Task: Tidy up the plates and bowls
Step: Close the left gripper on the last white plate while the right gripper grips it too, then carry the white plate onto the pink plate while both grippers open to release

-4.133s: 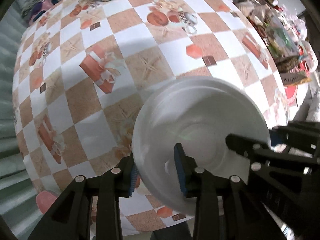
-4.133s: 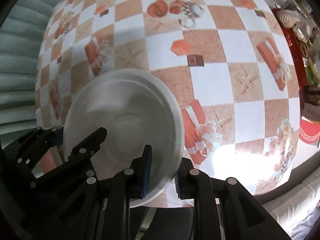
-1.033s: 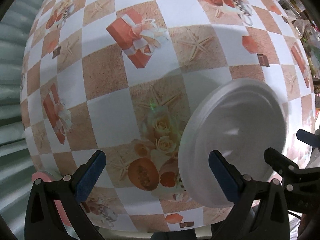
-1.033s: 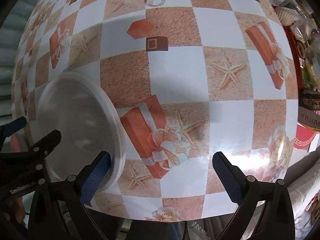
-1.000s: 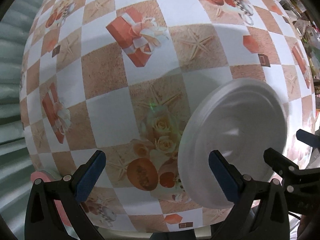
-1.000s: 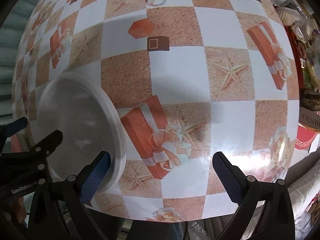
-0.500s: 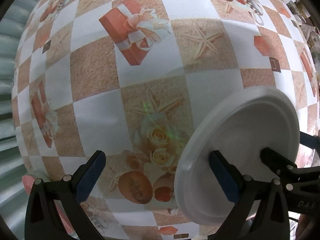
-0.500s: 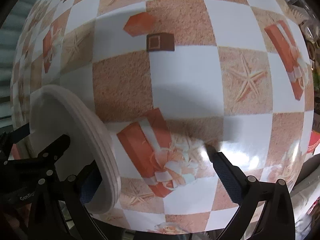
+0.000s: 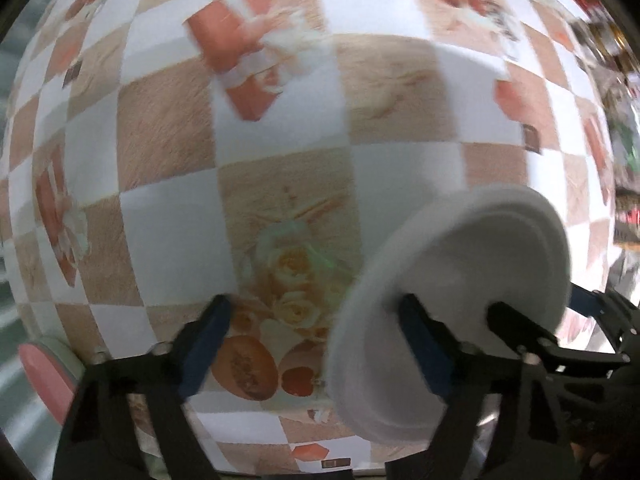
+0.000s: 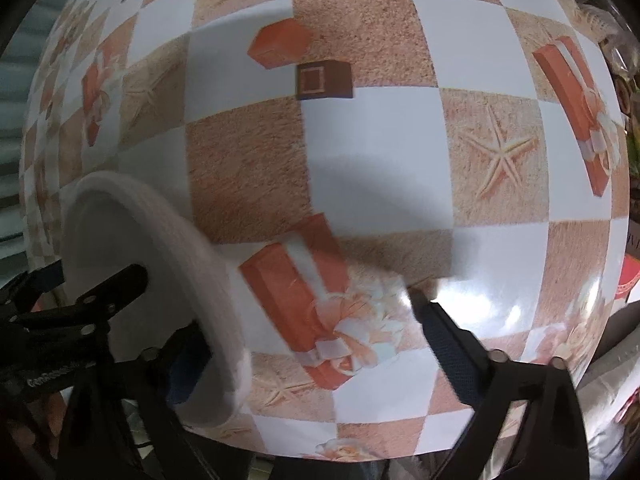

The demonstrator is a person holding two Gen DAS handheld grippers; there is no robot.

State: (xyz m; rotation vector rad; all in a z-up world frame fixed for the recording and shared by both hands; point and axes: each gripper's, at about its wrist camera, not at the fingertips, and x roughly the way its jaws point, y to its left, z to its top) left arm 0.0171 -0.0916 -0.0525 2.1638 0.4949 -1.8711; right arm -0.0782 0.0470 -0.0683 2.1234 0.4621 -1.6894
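A white plate (image 9: 452, 312) lies on the checked tablecloth (image 9: 280, 140) near the table's front edge. It also shows in the right wrist view (image 10: 160, 264), where its rim looks layered, like a stack. My left gripper (image 9: 316, 344) is open, its right finger over the plate's left part, its left finger over the cloth. My right gripper (image 10: 308, 344) is open, its left finger at the plate's right rim, its right finger over the cloth. Neither gripper holds anything. The left wrist view is blurred.
The table's front edge (image 10: 360, 456) runs just below both grippers. A pink and pale object (image 9: 44, 376) sits past the table's left corner. Cluttered items (image 9: 616, 92) line the far right side. A red box (image 10: 630, 276) stands at the right edge.
Both grippers let go of the plate and opened wide about three seconds ago. Since half a second ago both have moved closer to the table and their jaws have narrowed somewhat.
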